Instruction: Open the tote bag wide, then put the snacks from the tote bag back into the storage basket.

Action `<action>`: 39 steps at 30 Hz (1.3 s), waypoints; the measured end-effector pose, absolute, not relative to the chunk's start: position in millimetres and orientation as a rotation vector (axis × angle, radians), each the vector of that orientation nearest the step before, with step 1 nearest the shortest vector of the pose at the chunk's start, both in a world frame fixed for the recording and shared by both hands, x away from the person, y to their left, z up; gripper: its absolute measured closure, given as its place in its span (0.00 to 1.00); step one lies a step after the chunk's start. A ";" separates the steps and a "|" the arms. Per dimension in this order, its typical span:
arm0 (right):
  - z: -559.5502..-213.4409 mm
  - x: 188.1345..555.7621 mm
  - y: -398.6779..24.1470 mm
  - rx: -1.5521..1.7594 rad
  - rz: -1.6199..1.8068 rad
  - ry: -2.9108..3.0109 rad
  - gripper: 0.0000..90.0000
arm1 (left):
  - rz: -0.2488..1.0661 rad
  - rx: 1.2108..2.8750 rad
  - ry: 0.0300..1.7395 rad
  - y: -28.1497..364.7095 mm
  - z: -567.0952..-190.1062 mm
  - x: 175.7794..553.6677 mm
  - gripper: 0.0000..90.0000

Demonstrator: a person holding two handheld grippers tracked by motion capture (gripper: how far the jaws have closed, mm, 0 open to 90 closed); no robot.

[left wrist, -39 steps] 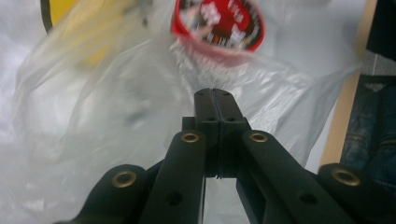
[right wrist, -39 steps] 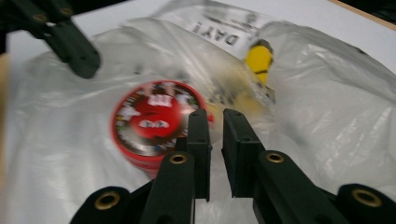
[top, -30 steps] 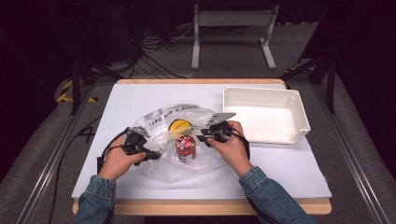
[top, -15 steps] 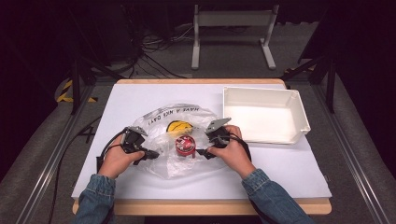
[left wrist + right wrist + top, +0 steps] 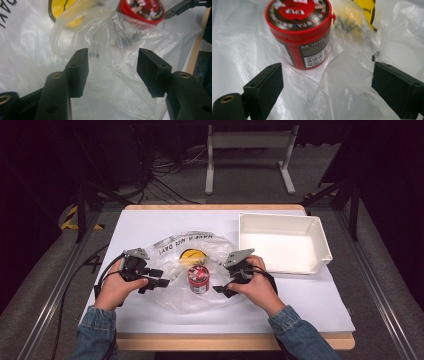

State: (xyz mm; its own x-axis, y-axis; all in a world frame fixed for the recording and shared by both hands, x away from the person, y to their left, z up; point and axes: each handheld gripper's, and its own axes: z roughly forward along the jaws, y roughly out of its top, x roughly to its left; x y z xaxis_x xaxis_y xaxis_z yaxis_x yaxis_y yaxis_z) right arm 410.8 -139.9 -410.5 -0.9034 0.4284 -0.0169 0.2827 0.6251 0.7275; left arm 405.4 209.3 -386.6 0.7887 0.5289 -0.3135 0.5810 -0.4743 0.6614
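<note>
A red can (image 5: pixel 198 278) stands upright on a clear plastic bag (image 5: pixel 192 265) in the middle of the bench (image 5: pixel 150 225). The bag lies flat and crinkly, with a yellow smiley face (image 5: pixel 192 255) printed on it just behind the can.

The left hand-held gripper (image 5: pixel 156 282) sits to the left of the can. Its jaws have just been opening, and now they stand apart with loose bag plastic between them, not pinched.

The right hand-held gripper (image 5: pixel 223 289) sits to the right of the can. Its jaws have also just been opening and are wide apart over the bag, holding nothing.

A white bin (image 5: pixel 283 242) sits at the right of the bench.
</note>
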 end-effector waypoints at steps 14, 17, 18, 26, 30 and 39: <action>-368.5 392.4 -142.3 0.527 1.308 2.571 0.13 | 0.042 2.039 0.769 220.5 -354.9 393.3 0.30; -366.6 392.5 -139.9 0.547 1.367 2.560 0.15 | 0.072 1.981 0.762 223.4 -349.2 390.9 0.28; -366.4 392.6 -139.1 0.553 1.390 2.558 0.15 | 0.077 1.957 0.760 224.0 -347.6 389.9 0.28; -368.1 397.7 -127.5 0.559 1.478 2.576 0.15 | 0.107 1.857 0.757 229.0 -340.5 385.8 0.25; -372.3 403.9 -119.0 0.560 1.492 2.594 0.16 | 0.125 1.848 0.750 230.8 -338.8 384.7 0.24; -387.9 414.1 -102.4 0.565 1.457 2.650 0.15 | 0.126 1.843 0.755 232.2 -338.6 383.8 0.23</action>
State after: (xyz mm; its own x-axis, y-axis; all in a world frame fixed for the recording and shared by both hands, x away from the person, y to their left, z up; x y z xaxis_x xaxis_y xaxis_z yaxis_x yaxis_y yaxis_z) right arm 414.1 -102.4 -387.9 -0.9306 0.3467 0.1176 0.2851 0.4847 0.8269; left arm 383.8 232.2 -338.6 0.7920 0.5510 -0.2629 0.4363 -0.2096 0.8751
